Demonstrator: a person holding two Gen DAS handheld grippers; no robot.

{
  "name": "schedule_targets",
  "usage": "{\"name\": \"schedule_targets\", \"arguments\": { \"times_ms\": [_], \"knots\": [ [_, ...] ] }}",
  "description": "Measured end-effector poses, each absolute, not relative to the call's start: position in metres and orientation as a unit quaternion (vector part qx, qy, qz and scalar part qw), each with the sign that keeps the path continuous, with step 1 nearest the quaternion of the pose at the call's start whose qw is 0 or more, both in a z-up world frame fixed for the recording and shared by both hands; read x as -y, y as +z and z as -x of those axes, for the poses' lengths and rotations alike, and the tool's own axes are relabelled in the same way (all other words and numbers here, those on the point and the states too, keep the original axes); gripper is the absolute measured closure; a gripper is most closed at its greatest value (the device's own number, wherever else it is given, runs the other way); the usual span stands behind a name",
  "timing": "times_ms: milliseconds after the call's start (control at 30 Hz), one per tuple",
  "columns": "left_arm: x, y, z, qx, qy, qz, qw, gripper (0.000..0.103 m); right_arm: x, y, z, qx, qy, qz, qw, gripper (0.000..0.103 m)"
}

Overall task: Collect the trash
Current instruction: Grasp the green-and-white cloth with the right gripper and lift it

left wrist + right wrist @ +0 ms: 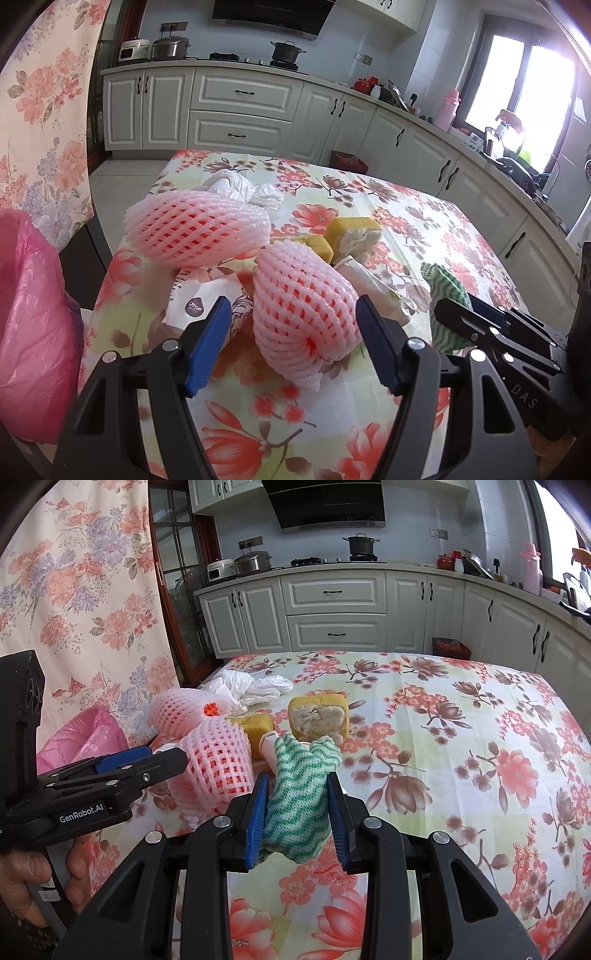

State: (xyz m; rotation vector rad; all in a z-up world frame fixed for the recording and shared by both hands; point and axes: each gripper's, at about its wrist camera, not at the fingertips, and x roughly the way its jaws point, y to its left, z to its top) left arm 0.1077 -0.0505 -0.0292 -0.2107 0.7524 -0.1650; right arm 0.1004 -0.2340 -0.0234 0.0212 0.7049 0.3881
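Right gripper pinching green-and-white cloth above floral tablecloth; left gripper spread around nearer pink foam net, pads not touching.

Daylight floods in from the window at my upper right, blown out to white glare with a pinkish flare round its frame. The tablecloth is evenly lit and its shadows soft. Both my views are sharp in the middle, but they bow strongly and darken to black at the corners.
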Motion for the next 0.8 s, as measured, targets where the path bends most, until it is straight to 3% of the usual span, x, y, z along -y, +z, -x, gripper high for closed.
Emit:
{"name": "schedule_targets", "arguments": {
  "times_ms": [133,300,467,533,800],
  "knots": [
    [0.055,-0.031,-0.116,-0.371,-0.085,0.102,0.919,0.037,0.238,-0.023,-0.101,-0.343,0.186,-0.013,0.921,0.072],
    [0.061,-0.038,-0.124,-0.385,-0.089,0.094,0.914,0.046,0.240,-0.022,-0.102,-0.341,0.183,-0.013,0.922,0.072],
    [0.065,-0.047,-0.129,-0.405,-0.089,0.076,0.907,0.069,0.242,-0.021,-0.102,-0.342,0.182,-0.015,0.922,0.072],
    [0.064,-0.048,-0.128,-0.405,-0.089,0.074,0.907,0.074,0.242,-0.021,-0.102,-0.341,0.182,-0.015,0.922,0.072],
    [0.060,-0.034,-0.108,-0.384,-0.095,0.079,0.915,0.075,0.240,-0.019,-0.102,-0.340,0.183,-0.013,0.922,0.072]
  ]
}}
